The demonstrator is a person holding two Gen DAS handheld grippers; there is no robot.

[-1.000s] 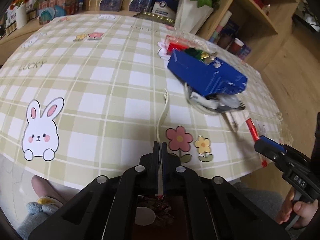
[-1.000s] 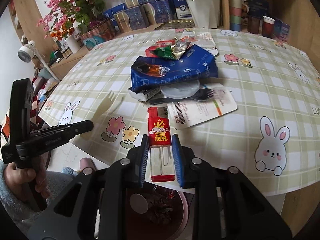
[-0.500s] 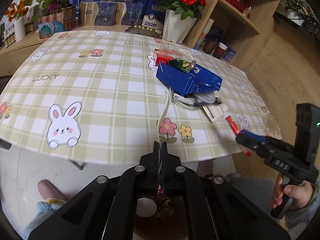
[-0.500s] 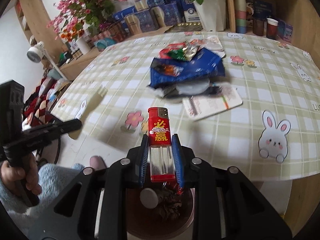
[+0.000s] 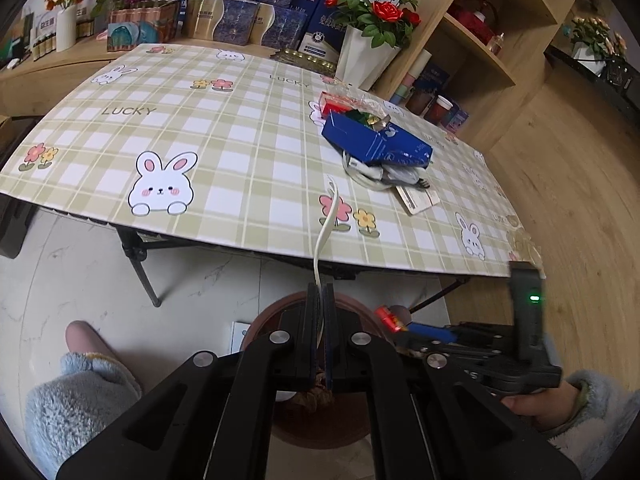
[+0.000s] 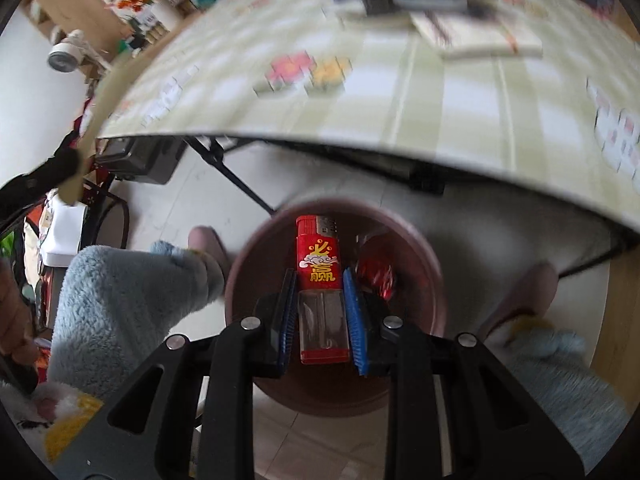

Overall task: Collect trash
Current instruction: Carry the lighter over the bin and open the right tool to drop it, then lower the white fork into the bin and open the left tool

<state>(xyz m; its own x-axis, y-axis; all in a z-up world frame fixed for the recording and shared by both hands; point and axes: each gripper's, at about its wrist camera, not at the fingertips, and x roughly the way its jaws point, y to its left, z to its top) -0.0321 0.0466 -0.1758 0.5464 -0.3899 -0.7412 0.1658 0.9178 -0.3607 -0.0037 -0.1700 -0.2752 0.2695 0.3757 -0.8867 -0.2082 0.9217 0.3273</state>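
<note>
Since a second ago both hands have pulled back off the table (image 5: 248, 152) to the bin (image 6: 432, 280) on the floor below its near edge; the bin now fills the lower middle of both views, where before the table top did. The right wrist view is motion-blurred and tipped steeper.

Left gripper (image 5: 319, 304): jaws fully shut on a thin white fork (image 5: 326, 220), handle pinched, tines sticking up toward 12 o'clock across the table edge. It hovers over the bin's rim at 6 o'clock in the left view.

Right gripper (image 6: 320, 300): jaws part open, clamped on a red lighter (image 6: 320, 260), clear lower body between the pads, metal head pointing to 12 o'clock, straight above the bin mouth. A red wrapper (image 6: 376, 276) already lies inside, at 1 o'clock from the lighter.

Left on the table at 1 o'clock in the left view: blue bag (image 5: 376, 144), a card (image 5: 418, 200), other scraps under the bag.

Judgement: carry step is about done; both items look set to drop, lighter better placed. Fork is long and may catch the rim. More trips needed.
</note>
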